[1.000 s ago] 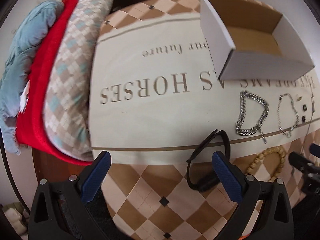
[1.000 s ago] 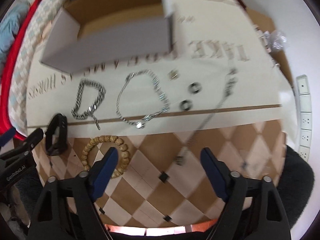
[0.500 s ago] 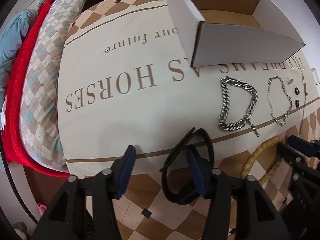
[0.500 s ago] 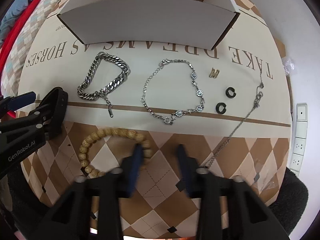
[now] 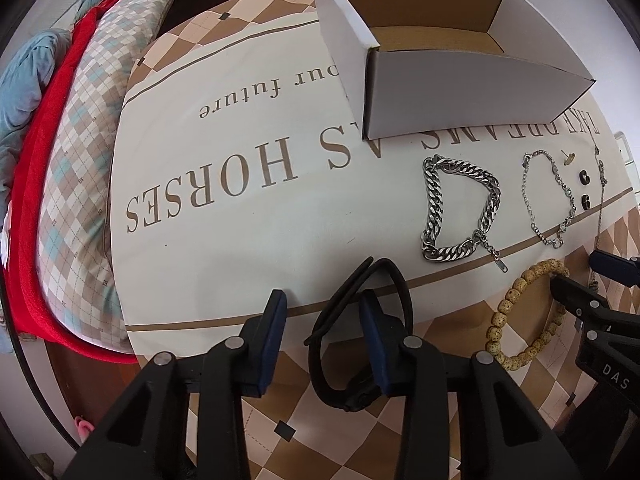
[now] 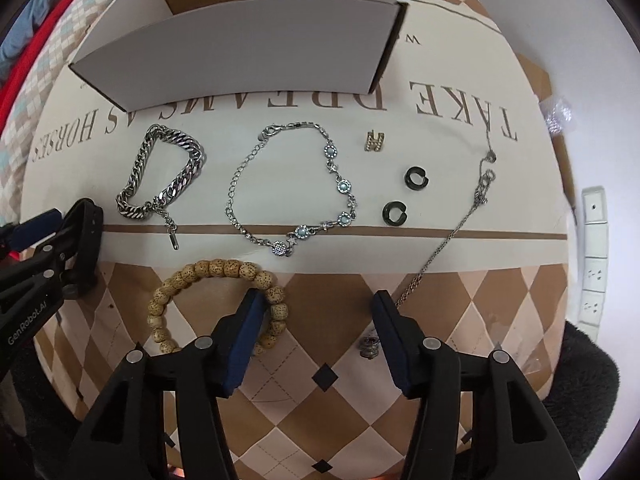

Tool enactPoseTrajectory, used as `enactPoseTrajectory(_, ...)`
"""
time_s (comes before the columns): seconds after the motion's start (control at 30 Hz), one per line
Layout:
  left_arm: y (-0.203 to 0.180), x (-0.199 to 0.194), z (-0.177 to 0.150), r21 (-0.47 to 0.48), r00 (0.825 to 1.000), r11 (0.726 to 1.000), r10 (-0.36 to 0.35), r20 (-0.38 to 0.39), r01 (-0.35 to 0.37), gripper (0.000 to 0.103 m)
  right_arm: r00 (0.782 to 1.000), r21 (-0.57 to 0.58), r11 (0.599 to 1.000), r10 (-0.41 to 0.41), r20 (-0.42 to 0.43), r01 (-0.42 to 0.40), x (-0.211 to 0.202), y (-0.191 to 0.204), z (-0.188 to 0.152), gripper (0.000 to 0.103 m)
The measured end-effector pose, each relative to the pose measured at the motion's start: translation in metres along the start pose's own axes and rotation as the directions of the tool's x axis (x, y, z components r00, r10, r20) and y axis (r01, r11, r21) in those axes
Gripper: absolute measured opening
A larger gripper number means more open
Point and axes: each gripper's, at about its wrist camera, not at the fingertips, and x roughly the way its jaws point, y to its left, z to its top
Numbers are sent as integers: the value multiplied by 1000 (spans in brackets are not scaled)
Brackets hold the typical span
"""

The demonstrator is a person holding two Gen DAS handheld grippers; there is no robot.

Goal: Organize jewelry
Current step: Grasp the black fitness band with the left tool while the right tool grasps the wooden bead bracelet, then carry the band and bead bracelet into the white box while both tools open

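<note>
Task barely begun: open white cardboard box looks empty. In front of it on the bench: chunky silver chain bracelet, wooden bead bracelet, others. Left gripper jaws narrowing beside black band, nothing clamped. Right gripper jaws opening, empty.

Round table under a checked brown-and-beige cloth with a cream lettered panel. Beside it, a checked cushion, red fabric and blue cloth. White wall with sockets. Soft, even daylight.
</note>
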Motion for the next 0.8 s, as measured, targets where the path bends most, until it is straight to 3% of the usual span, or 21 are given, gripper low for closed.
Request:
enactPoseTrajectory(0.07,2,0,0,-5,1000,1000,-14,-1,14,31,1000,-4,1000,1,10,-1,2,-1,-1,56)
enactPoseTrajectory(0.13,4,-1,0,-13,999,999,-37,0,37,21,1000,-10,1000,8,21,-8,-2,1,-7,49)
enactPoseTrajectory(0.33,-1,-2,-4,-2,1000,1000,-23,6,23,8,999,-60,998,10,37,-8,-9,31,-16,10)
enactPoseTrajectory(0.6,17,-14,-14,-61,999,997,-52,9,53,4,993,-38,995,99,62,-97,-37,34,-32,10)
enactPoseTrajectory(0.8,26,-30,-17,-89,998,994,-60,31,63,4,981,-28,987,161,110,-159,-72,9,-22,9)
